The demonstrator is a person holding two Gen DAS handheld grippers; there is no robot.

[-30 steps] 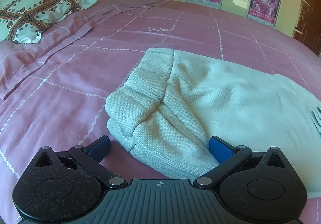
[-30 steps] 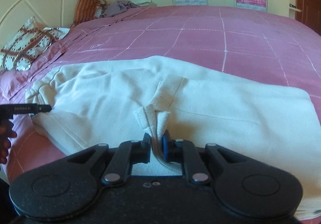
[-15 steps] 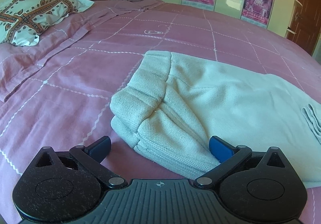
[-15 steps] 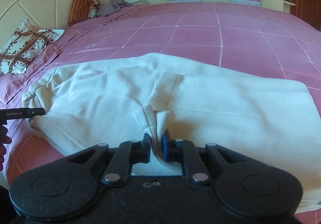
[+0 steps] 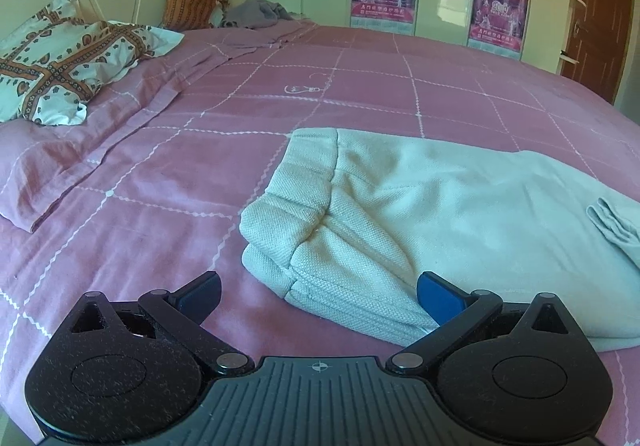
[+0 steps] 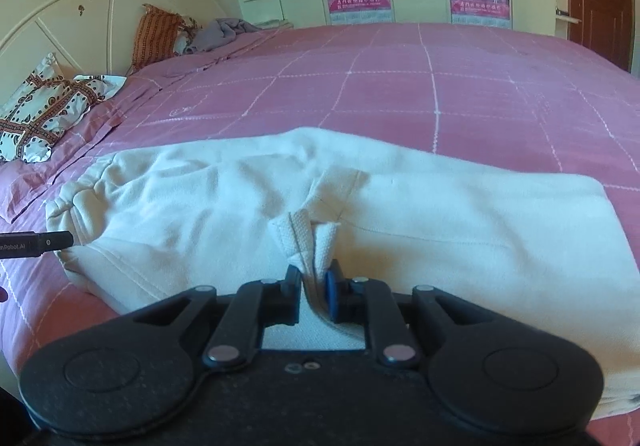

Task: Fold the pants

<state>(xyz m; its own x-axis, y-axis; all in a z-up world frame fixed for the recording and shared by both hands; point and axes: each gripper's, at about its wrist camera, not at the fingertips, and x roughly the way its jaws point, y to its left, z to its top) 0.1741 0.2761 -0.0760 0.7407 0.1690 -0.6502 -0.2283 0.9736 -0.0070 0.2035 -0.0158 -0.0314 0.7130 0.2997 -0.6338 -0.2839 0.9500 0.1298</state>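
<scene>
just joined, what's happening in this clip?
A person with a handheld gripper in each hand is folding cream pants laid across a pink bedspread. The right tongs are shut on a bunched fold of fabric near the pants' middle. The left tongs are open, with the waistband end just ahead of the fingers, nothing gripped. Pillows sit at the headboard.

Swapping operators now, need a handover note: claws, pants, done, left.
Left claw: open, holding nothing, just short of the waistband end.
Right claw: shut on a pinched-up fold of the pants at their near edge.
Pants lie lengthwise, flat on the pink bedspread, legs apparently already stacked.
Left: probably grab the waistband with the left claw and fold crosswise.
</scene>
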